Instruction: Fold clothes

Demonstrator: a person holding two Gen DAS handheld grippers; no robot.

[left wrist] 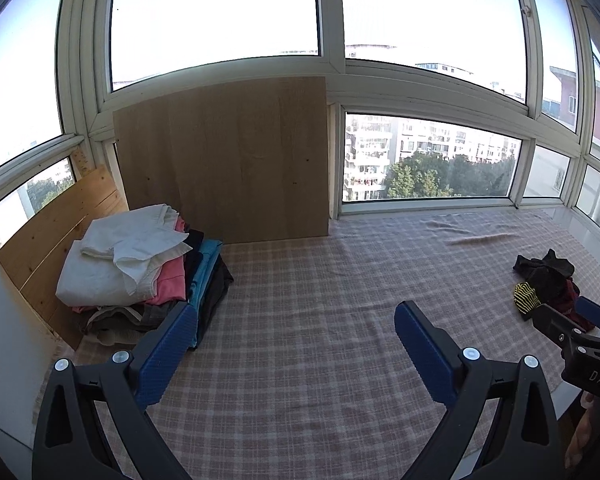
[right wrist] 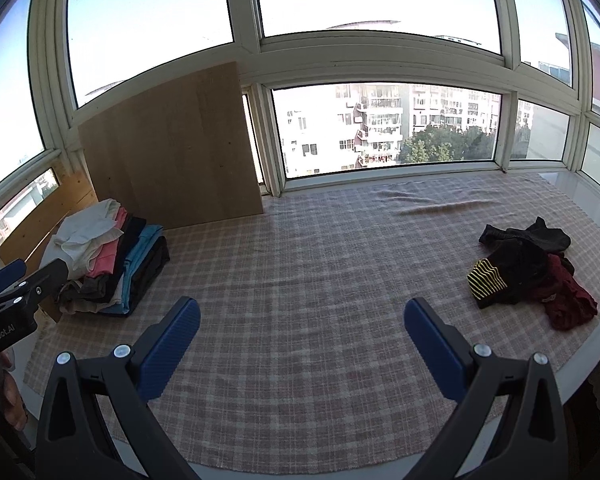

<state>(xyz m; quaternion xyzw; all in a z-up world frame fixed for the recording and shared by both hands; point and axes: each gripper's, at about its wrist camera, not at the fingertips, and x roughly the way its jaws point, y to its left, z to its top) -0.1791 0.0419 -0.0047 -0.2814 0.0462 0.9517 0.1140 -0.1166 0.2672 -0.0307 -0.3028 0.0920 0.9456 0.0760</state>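
A stack of folded clothes [left wrist: 140, 268] [right wrist: 112, 264] lies at the left on the pink checked cloth [left wrist: 320, 320] [right wrist: 320, 280], with a white garment on top. At the right lies a loose heap of dark clothes [left wrist: 548, 284] [right wrist: 528, 268]: black pieces, a yellow-striped part and a dark red piece. My left gripper [left wrist: 296, 324] hangs open over the bare cloth, just right of the stack. My right gripper [right wrist: 302, 316] is open too, above the cloth and left of the heap. Both hold nothing. Each gripper shows at the edge of the other's view.
Two wooden boards [left wrist: 224, 160] [right wrist: 168, 144] lean against the window frame behind the stack. Windows [left wrist: 428, 160] run along the far edge. A wrinkle in the cloth [right wrist: 444, 206] lies near the back right. The cloth's front edge [right wrist: 340, 468] ends on a white ledge.
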